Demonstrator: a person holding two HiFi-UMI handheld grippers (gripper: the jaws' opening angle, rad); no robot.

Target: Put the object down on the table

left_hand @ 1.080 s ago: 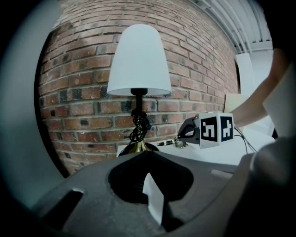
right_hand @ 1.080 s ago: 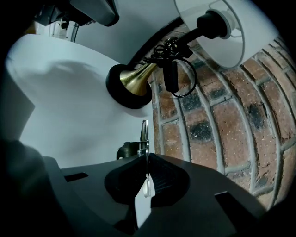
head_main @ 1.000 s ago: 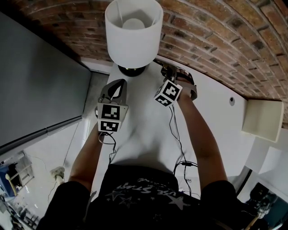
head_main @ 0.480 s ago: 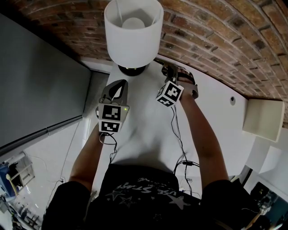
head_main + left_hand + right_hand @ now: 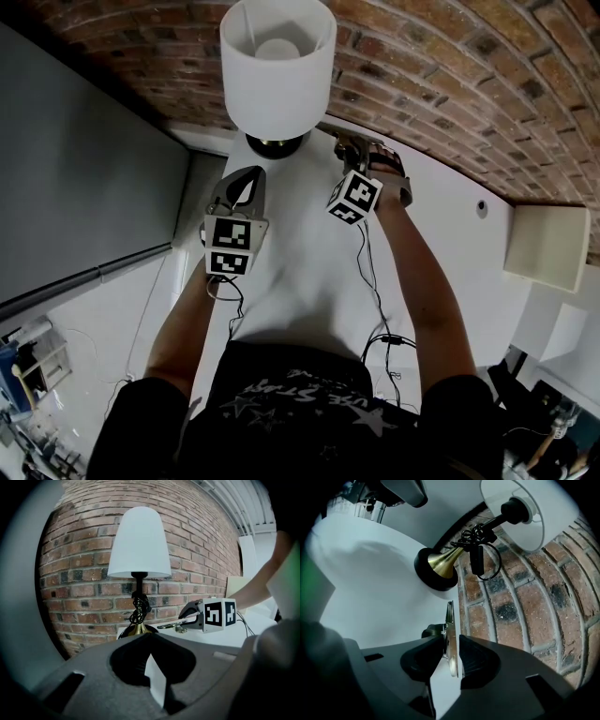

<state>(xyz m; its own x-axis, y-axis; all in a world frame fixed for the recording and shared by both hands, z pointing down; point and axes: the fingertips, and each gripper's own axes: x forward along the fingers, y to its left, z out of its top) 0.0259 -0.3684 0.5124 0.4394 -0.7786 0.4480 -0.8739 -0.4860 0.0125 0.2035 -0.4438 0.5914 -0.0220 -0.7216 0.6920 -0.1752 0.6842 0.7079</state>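
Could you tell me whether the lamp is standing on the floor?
No, the lamp stands on the white table, its brass base beside the brick wall.

no wording could be read for certain. white lettering with stars ran across the person's dark shirt (image 5: 302, 397), upside down and too blurred to spell out. black-and-white square code markers stood on the left cube (image 5: 230, 247) and on the right cube (image 5: 353, 197); they carried no letters or numbers.
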